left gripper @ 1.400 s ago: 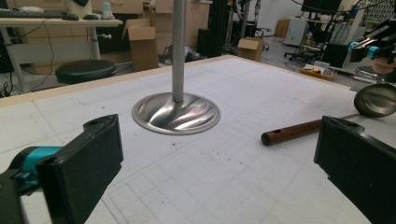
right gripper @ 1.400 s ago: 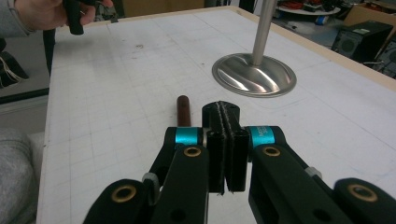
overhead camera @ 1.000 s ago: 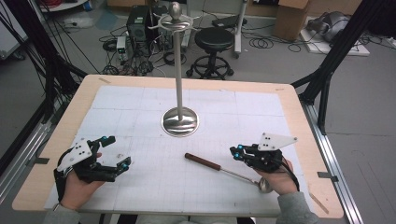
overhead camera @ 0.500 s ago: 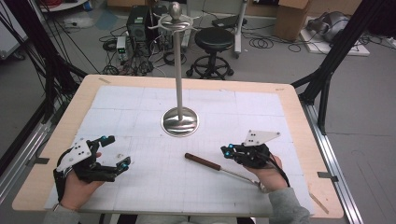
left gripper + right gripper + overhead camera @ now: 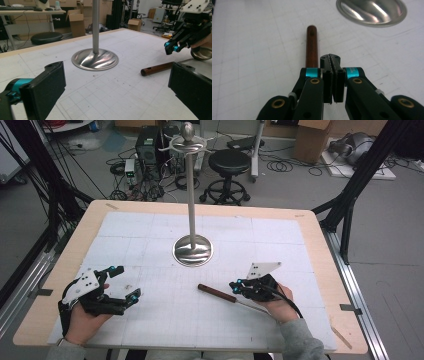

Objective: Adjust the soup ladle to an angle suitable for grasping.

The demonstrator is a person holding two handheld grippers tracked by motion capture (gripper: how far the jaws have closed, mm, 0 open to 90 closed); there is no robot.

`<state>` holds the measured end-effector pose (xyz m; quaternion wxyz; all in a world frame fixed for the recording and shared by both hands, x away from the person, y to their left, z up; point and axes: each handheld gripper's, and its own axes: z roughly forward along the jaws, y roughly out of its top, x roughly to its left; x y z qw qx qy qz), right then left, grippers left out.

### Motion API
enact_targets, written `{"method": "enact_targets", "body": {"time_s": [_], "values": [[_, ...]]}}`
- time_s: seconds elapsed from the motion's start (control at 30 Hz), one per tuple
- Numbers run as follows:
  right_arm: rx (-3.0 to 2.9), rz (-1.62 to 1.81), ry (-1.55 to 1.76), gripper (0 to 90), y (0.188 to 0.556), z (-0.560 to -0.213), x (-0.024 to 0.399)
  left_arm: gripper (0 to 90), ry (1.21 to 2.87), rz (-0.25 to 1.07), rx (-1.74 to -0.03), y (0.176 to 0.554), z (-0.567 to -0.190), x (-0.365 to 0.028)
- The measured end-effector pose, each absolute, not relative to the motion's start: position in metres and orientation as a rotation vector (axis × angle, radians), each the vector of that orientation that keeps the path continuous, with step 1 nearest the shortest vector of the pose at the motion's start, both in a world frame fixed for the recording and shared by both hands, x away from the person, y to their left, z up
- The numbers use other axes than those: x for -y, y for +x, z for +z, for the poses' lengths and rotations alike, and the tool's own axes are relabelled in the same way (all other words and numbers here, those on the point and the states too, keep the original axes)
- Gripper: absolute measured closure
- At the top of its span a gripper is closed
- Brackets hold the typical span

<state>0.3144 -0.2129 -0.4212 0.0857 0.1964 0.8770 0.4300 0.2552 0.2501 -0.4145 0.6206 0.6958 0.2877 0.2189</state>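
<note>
From my seat, the ladle lies on a white gridded mat [image 5: 150, 235] that covers a pale wooden table [image 5: 320, 250]. Beyond the table's far edge I see a grey floor [image 5: 280, 185] strewn with black cables [image 5: 125, 170]. A black round stool [image 5: 228, 162] stands out there, with a dark computer tower [image 5: 146, 147] to its left. Cardboard boxes [image 5: 310, 142] sit farther right, and black frame struts [image 5: 360, 170] slant down at both sides.

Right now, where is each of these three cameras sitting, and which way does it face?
High view: above the table's near edge, looking forward and down; forearms and both hand-held grippers show.
Left gripper view: rides the left hand-held gripper, facing the stand between open jaws.
Right gripper view: rides the right hand-held gripper, shut above the ladle's wooden handle.
All three share stand and handle.
</note>
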Motion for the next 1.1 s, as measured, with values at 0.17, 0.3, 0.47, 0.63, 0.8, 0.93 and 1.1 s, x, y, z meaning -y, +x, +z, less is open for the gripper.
{"method": "enact_targets", "body": {"time_s": [0.17, 0.3, 0.47, 0.63, 0.8, 0.93, 1.1], "values": [[-2.643, 1.253, 0.631, 89.5, 0.319, -0.430, 0.210, 1.8, 1.599, 0.505, -0.661, 0.255, -0.414, -0.250], [-2.641, 1.250, 0.635, 89.6, 0.320, -0.431, 0.208, 1.8, 1.600, 0.503, -0.662, 0.255, -0.415, -0.250], [-2.672, 1.258, 0.649, 90.0, 0.322, -0.435, 0.207, 1.8, 1.601, 0.505, -0.662, 0.255, -0.415, -0.250], [-2.696, 1.226, 0.654, 90.0, 0.323, -0.439, 0.205, 1.8, 1.606, 0.508, -0.662, 0.255, -0.415, -0.250], [-2.719, 1.195, 0.663, 90.0, 0.323, -0.442, 0.203, 1.8, 1.608, 0.509, -0.661, 0.255, -0.415, -0.250], [-2.743, 1.200, 0.673, 90.0, 0.323, -0.443, 0.202, 1.8, 1.611, 0.510, -0.664, 0.255, -0.415, -0.250], [-2.757, 1.202, 0.658, 90.0, 0.322, -0.444, 0.201, 1.8, 1.610, 0.509, -0.663, 0.255, -0.415, -0.249]]}}
